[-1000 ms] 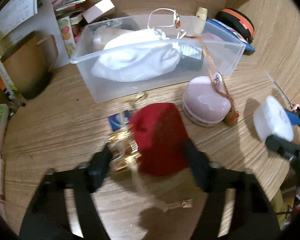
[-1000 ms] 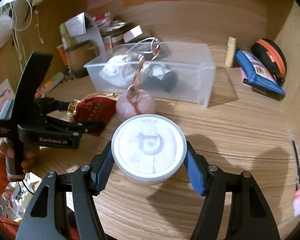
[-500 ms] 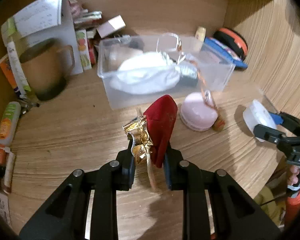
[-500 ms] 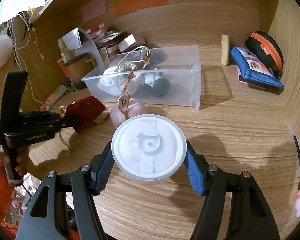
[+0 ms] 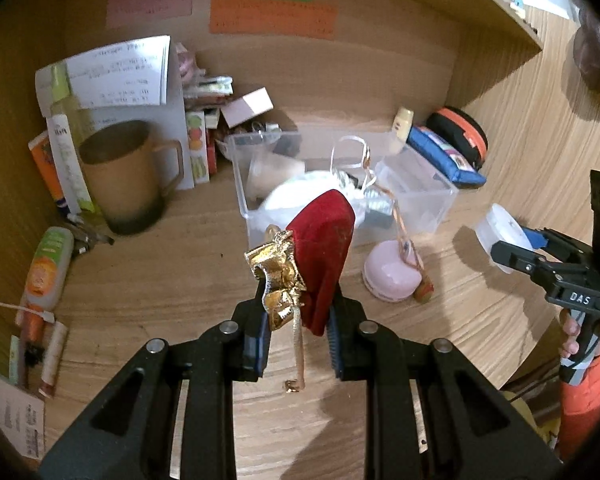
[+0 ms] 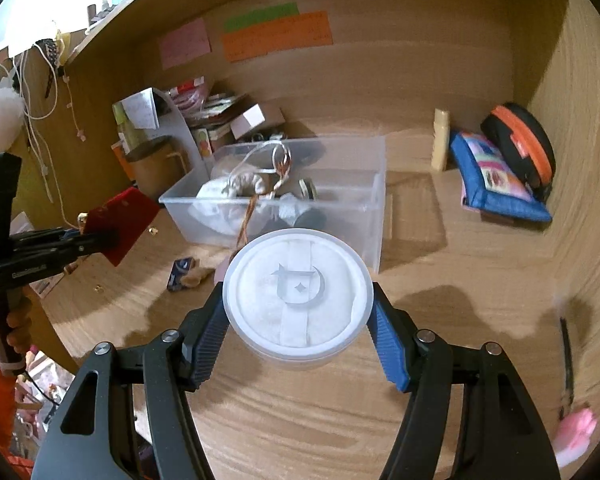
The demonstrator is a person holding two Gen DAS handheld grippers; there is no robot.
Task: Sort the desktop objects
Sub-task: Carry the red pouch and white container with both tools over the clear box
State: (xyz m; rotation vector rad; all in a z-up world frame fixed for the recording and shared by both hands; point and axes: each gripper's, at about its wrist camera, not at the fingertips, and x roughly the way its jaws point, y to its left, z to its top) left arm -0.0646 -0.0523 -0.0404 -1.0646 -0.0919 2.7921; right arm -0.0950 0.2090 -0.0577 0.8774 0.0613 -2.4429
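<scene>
Lifting now: both grippers carry one thing each above the wooden surface (image 6: 440,288), and both face the clear plastic bin (image 6: 374,216).
Left gripper (image 5: 298,344): its jaws have just been closing, and now they stand narrow and pinch the lower end of the red velvet pouch (image 5: 322,256); the gold trim (image 5: 278,280) and the cord hang free.
Change: a second ago the pouch was lying flat on the surface between wide jaws; now it is in the air, in front of the bin.
Right gripper (image 6: 298,334): about half wide, its blue pads press the sides of the round white jar (image 6: 296,290), the same grip as before.
Still on the surface: the pink round case (image 5: 392,276) just in front of the bin, and a small blue packet (image 6: 182,274).
Meaning: picking seems done for these two; I judge the next step is to put them in the bin, which already holds a white cloth bag (image 5: 300,196).
</scene>
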